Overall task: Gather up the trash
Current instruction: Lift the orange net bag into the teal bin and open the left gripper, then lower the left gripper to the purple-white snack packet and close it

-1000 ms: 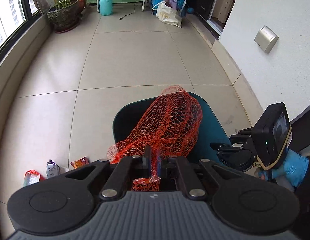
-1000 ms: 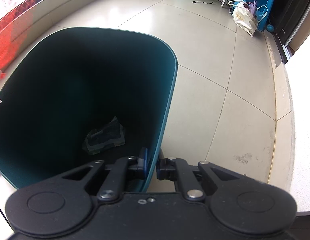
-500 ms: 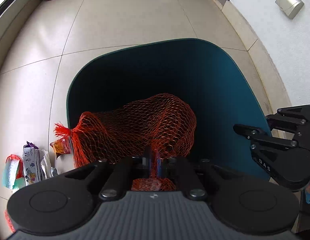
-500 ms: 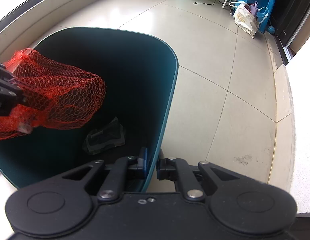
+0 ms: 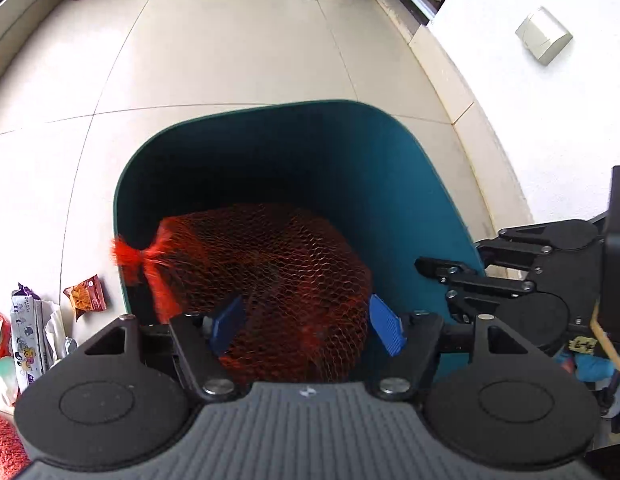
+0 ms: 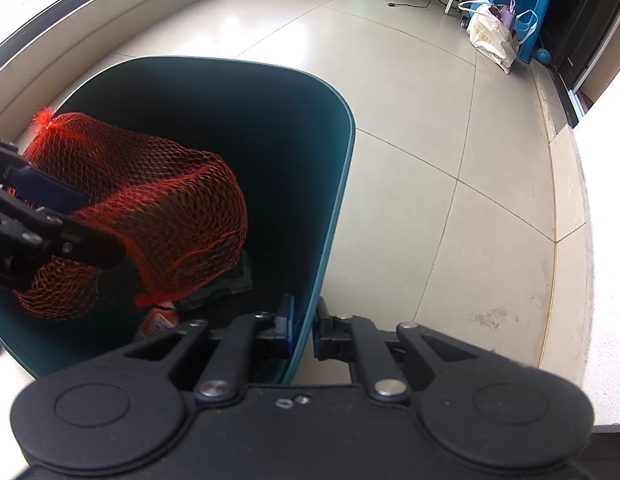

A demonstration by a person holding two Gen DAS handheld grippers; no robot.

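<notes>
The right gripper (image 6: 303, 330) pinches the near rim of the teal bin (image 5: 438, 184), seemingly to steady it, while the left gripper (image 5: 308, 320) hangs over the opening with its jaws spread wide. The red mesh bag (image 5: 266, 276), loose between those jaws, sits just inside the bin. Its long axis lies roughly crosswise, knotted tuft pointing toward the snack wrappers (image 5: 84, 294) on the floor.
</notes>
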